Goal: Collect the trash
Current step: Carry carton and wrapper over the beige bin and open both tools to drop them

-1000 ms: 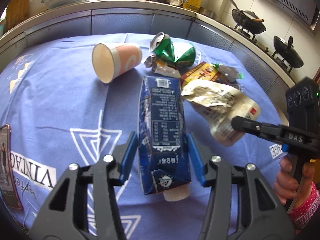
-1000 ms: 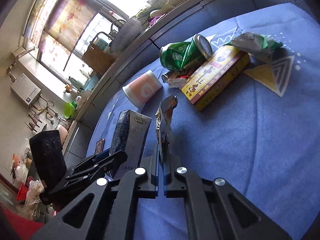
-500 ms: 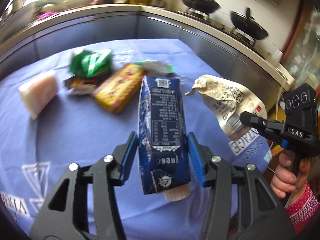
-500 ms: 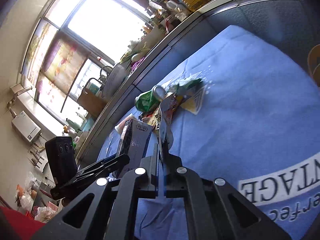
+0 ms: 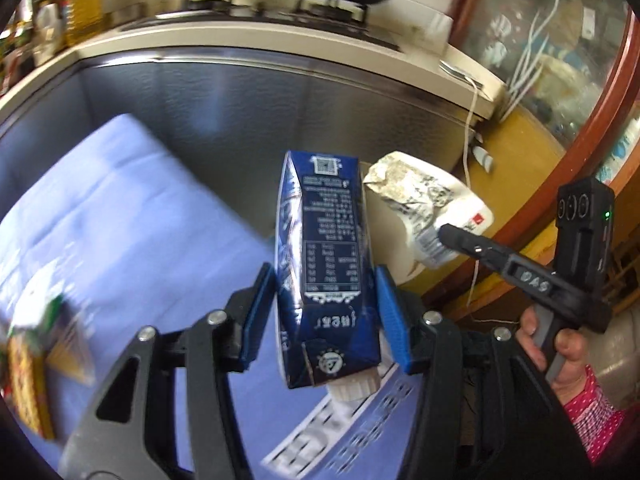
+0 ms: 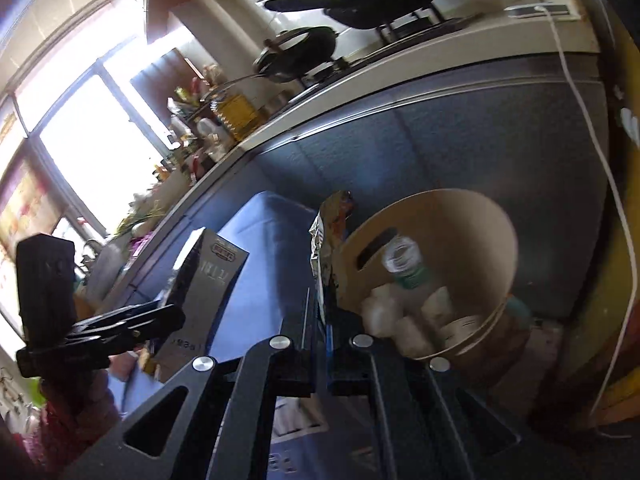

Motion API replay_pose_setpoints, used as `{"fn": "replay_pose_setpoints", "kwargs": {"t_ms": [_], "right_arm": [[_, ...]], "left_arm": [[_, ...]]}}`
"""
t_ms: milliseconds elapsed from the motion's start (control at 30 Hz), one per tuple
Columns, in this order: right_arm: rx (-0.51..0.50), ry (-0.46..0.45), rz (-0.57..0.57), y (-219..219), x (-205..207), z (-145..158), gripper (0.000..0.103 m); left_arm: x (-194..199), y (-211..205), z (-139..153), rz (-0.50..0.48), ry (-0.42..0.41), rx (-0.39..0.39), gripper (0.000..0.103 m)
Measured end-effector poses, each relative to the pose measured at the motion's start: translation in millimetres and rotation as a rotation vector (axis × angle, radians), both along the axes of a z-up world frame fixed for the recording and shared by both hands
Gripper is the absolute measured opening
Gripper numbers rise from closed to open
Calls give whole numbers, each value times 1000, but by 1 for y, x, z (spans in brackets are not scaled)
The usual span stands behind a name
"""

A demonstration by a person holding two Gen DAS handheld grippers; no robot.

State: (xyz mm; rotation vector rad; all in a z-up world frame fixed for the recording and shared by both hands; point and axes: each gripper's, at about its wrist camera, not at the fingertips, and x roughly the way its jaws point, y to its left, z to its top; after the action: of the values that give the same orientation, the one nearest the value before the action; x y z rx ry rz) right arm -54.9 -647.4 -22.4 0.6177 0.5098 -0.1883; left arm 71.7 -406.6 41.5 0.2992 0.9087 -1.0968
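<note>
My left tongs point(image 5: 326, 304) are clamped on the dark blue milk carton point(image 5: 326, 264), its blue pads point(image 5: 390, 320) pressing both sides, held above the edge of the blue-clothed worktop point(image 5: 120, 216). My right tongs point(image 6: 323, 312) are pinched tight on the crumpled snack wrapper point(image 6: 326, 236), which stands just beside the rim of the beige trash bin point(image 6: 472, 220) holding a plastic bottle point(image 6: 404, 264) and tissues

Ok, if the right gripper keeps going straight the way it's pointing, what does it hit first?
Probably the tan bin just ahead: the right gripper, shut on a crumpled wrapper, points toward its open mouth. The wrapper's tip would likely get there first, though depth is unclear.
</note>
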Motion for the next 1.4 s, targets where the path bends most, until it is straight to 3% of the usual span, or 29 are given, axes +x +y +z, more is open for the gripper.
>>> {"fn": "replay_pose_setpoints", "kwargs": {"t_ms": [133,300,600,633,667,733,767,800,833,900,1167,1400], "right_arm": [[-68,107,-47,-26,19,-23,3],[-63,167,-57,-44,40,-42,3],[-17,102,-78,-60,35,-50,5],[-19,104,-82,-59,33,-50,6],[-19,102,-83,-59,32,-51,6],[-17,99,-91,-58,31,-49,10],[-13,92,-95,-57,29,-48,12],[-9,80,-101,-57,26,-46,21],[-7,68,-111,-55,22,-44,40],[-13,32,-143,-52,14,-37,61],[8,-65,-144,-30,1,-7,62],[57,-65,-62,21,7,6,62]], "left_arm": [[-4,-57,-15,-83,59,28,49],[1,-104,-46,-117,120,102,49],[11,-150,-80,-136,190,193,49],[11,-154,-82,-146,196,209,52],[10,-158,-84,-148,198,228,64],[10,-159,-82,-130,177,224,67],[10,-157,-79,-128,167,213,67],[10,-156,-76,-126,164,204,67],[10,-153,-74,-120,161,197,67],[12,-143,-65,-96,151,179,67],[9,-59,-21,3,47,35,67],[2,47,-12,168,-87,13,67]]}}
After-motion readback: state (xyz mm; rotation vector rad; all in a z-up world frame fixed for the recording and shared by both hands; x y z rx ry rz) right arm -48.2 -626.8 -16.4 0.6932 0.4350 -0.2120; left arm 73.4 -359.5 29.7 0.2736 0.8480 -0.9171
